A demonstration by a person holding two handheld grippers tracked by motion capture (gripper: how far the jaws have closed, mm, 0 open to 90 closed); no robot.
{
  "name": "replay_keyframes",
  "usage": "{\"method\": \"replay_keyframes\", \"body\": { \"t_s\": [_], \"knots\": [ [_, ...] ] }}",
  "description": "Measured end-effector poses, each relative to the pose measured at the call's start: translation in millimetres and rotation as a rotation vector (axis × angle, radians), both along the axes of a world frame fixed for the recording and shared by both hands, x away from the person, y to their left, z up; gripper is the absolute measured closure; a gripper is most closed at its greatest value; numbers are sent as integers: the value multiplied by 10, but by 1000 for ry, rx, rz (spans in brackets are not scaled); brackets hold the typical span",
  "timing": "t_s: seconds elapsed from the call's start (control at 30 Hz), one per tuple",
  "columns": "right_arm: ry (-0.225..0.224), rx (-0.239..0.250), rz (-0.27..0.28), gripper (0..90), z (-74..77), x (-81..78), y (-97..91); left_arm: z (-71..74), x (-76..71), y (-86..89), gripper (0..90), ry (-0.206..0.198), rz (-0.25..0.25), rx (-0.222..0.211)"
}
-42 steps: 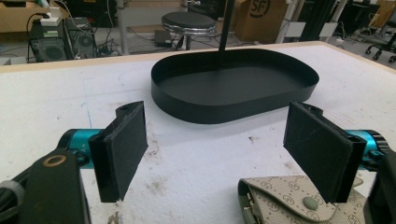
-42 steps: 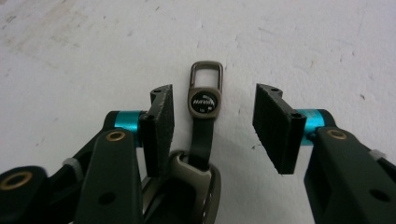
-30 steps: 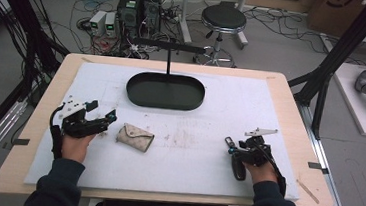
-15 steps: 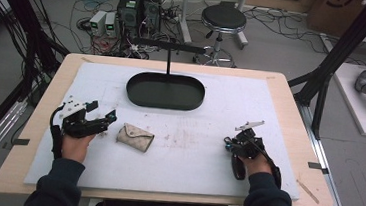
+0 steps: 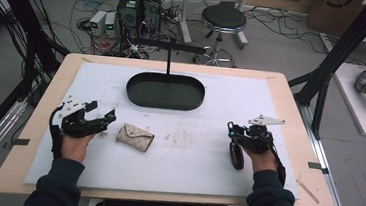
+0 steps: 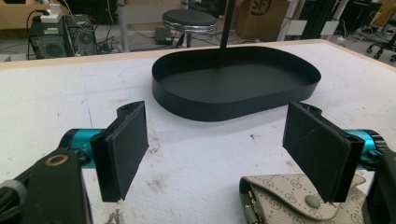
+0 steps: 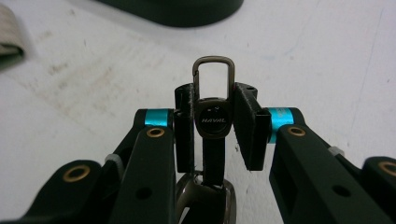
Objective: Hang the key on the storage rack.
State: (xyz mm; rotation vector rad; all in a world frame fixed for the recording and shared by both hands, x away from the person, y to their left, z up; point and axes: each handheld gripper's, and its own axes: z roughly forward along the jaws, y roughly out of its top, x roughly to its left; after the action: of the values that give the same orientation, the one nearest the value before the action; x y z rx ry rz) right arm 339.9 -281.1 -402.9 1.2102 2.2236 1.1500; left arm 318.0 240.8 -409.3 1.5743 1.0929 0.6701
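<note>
A beige patterned pouch point(image 5: 135, 137) lies flat on the white mat, left of centre. My left gripper point(image 5: 102, 112) rests just left of it, open. In the left gripper view the pouch's snap corner point(image 6: 289, 200) lies under the right pad point(image 6: 320, 156), and the space at the left gripper point(image 6: 222, 149) is bare mat. My right gripper point(image 5: 230, 128), at the right of the mat, is shut on a metal key clip point(image 7: 213, 116). The clip's carabiner loop sticks out past the pads. A black key fob point(image 5: 236, 156) trails under that hand.
A black oval tray point(image 5: 165, 104) with a T-shaped stand post point(image 5: 169, 56) sits at the back centre, and its wall point(image 6: 233, 109) lies beyond the open left jaws. Mat stretches between the two grippers. A stool and cables stand on the floor beyond the table.
My right gripper has shifted left and a little away from the person, carrying the key clip and fob. The left gripper and the pouch have stayed put.
</note>
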Motion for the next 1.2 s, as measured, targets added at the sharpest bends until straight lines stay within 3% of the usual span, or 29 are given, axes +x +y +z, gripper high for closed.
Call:
{"method": "replay_keyframes", "body": {
  "t_s": [0.1, 0.13, 0.17, 0.2, 0.27, 0.3, 0.33, 0.37, 0.4, 0.47, 0.5, 0.53, 0.6, 0.63, 0.7, 0.8, 0.93, 1.03, 1.17, 1.2],
  "knots": [
    [8, 16, 5, 720, 0, 30, -2, 0, -1, 6, 221, 1, 3, 2],
    [17, 5, 5, 900, -15, 45, 5, -2, 1, 6, 221, 1, 4, 1],
    [23, -42, 11, 900, -48, 76, 36, -4, 3, 6, 221, 3, 2, -1],
    [23, -42, 11, 900, -48, 76, 36, -6, 4, 6, 221, 5, 2, 1],
    [152, -94, 43, 900, -139, 201, 90, -10, 7, 1, 222, 6, 4, 1],
    [129, -139, 39, 850, -174, 241, 141, -4, 0, 6, 223, 3, 4, 1],
    [129, -139, 39, 850, -174, 241, 141, -4, 0, 6, 223, 3, 4, 1],
    [107, -129, -18, 674, -154, 256, 139, -4, 1, 15, 223, 3, 4, 3],
    [107, -129, -18, 674, -154, 256, 139, -4, 1, 15, 223, 3, 4, 3],
    [95, -130, -77, 604, -119, 253, 108, -13, 8, 15, 223, 10, 6, 2],
    [124, -142, -131, 502, -108, 250, 60, -13, 7, 14, 223, 12, 5, 3],
    [124, -142, -131, 502, -108, 250, 60, -14, 7, 11, 223, 9, 3, 1],
    [196, -145, -180, 350, -107, 167, 32, -10, 2, 13, 224, 7, 2, 2],
    [196, -145, -180, 350, -107, 167, 32, -10, 2, 13, 224, 7, 2, 2],
    [203, -173, -209, 235, -139, 7, 100, -12, 6, 12, 224, 8, 4, 1],
    [199, -190, -215, 214, -204, -105, 194, -9, 2, 7, 225, 7, 1, 7],
    [199, -222, -225, 213, -302, -135, 281, -6, -2, 10, 226, 6, 1, 7],
    [233, -228, -202, 267, -370, -131, 330, -7, 0, 16, 227, 5, 4, 4],
    [219, -240, -165, 487, -331, -131, 315, -10, 0, 25, 228, 8, 6, 1],
    [226, -232, -151, 491, -327, -115, 284, -10, -2, 22, 229, 6, 7, 2]
  ]
}}
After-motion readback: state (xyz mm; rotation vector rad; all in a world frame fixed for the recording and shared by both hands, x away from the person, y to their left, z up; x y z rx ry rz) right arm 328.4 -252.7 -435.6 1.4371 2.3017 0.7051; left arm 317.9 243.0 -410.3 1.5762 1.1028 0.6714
